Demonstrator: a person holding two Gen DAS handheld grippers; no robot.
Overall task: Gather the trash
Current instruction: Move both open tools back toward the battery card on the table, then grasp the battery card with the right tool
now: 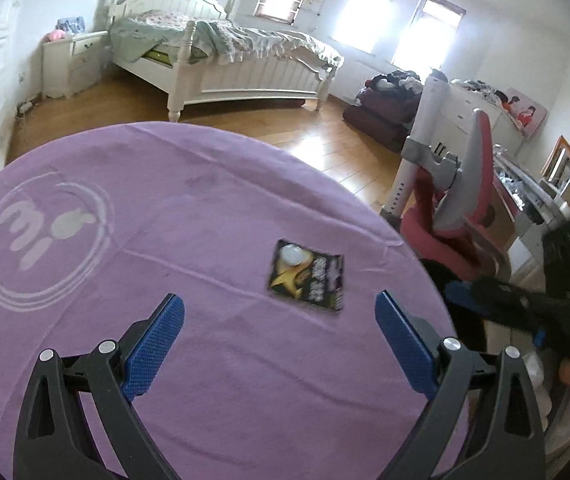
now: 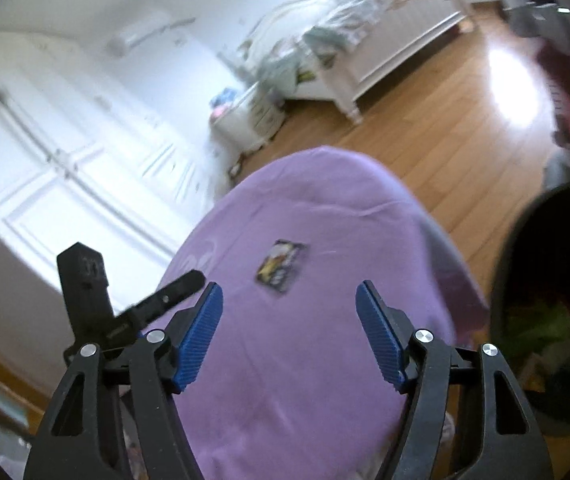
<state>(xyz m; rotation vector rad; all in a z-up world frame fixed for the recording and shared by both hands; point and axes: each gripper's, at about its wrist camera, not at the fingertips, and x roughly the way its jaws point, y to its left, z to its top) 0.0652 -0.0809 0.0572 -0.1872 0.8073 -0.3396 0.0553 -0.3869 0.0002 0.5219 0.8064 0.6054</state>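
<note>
both the left gripper point(image 1: 280, 314) and right gripper point(image 2: 289, 300) gape wide and empty, and the flat snack wrapper point(image 1: 306, 276) at centre frame on the purple tablecloth point(image 1: 125, 208) may slide or bunch cloth when pinched.

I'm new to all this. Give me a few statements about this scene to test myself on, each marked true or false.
1. The wrapper lies flat on the purple cloth. True.
2. The left gripper is clamped on the wrapper. False: it is open and apart from it.
3. The black bin stands empty. False: crumpled trash shows inside.
4. The right gripper is open. True.
5. The cloth bears a pale round logo. True.
</note>
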